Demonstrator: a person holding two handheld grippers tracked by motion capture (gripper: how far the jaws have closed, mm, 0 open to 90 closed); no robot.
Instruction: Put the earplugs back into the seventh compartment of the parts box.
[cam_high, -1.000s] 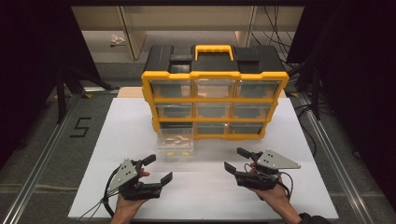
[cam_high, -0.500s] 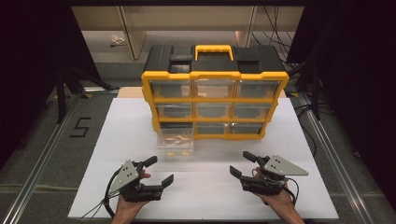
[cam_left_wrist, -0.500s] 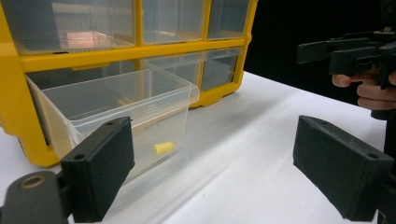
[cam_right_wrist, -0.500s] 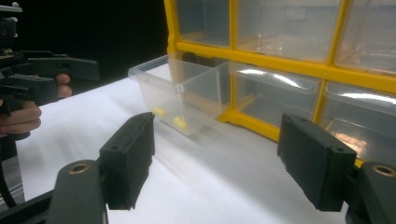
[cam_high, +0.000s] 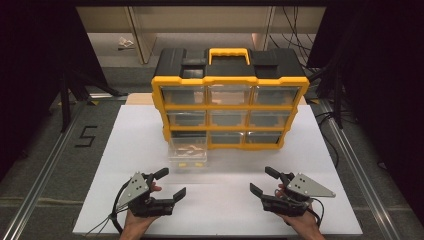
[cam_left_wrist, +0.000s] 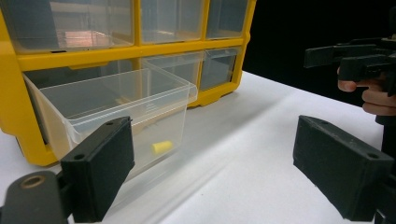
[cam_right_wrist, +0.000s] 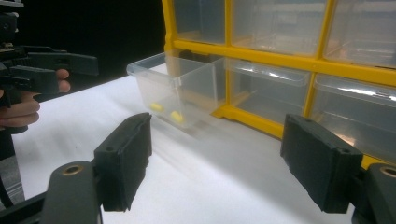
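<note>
since the earlier frames our right gripper has drawn back toward the near edge, and its jaws have just been opening; they now stand wide apart with nothing between them. our left gripper stays put, jaws apart and empty. the clear plastic drawer is pulled out of the bottom-left slot of the yellow and black plastic organiser cabinet, with small yellow pieces inside. nothing lies between the grippers and it. all rests on a white tabletop in a dark room.

One yellow organizer with nine clear drawers, one pulled-out drawer ahead of the fingers, two yellow pieces inside.
</note>
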